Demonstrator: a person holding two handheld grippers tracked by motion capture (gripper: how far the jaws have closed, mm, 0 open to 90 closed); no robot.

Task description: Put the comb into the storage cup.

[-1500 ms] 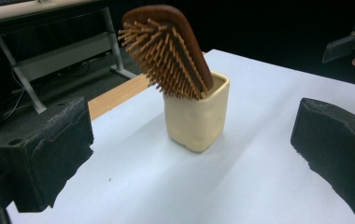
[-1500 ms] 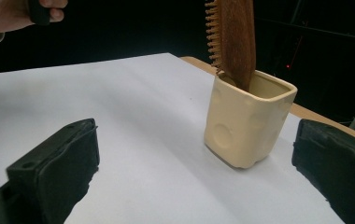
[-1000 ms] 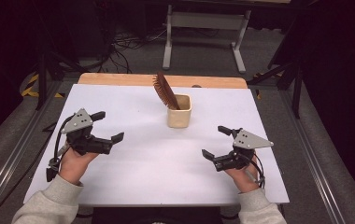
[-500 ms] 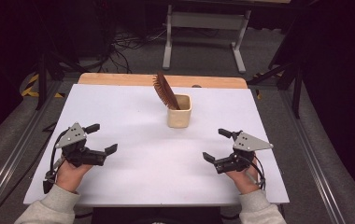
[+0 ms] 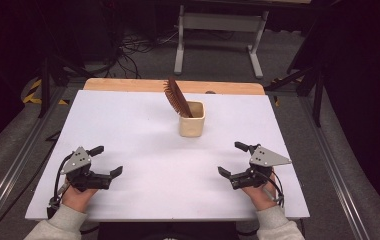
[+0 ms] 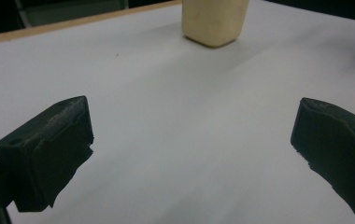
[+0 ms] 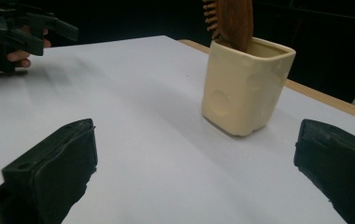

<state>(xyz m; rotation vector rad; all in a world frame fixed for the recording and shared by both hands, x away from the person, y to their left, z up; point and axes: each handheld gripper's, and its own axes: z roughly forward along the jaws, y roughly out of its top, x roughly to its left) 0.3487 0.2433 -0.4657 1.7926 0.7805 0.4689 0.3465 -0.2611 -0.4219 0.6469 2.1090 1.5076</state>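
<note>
A brown comb (image 5: 177, 97) stands tilted in the cream cup (image 5: 192, 122); both grippers released.

cup (image 5: 192, 122): cream, squarish with rounded corners, round dimple on one side; upright, open mouth up; on white table, centre toward far edge, well apart from both hands | comb (image 5: 176, 96): dark reddish-brown wood, toothed; standing in cup, upper part sticking out, leaning left and away in the high view
</note>
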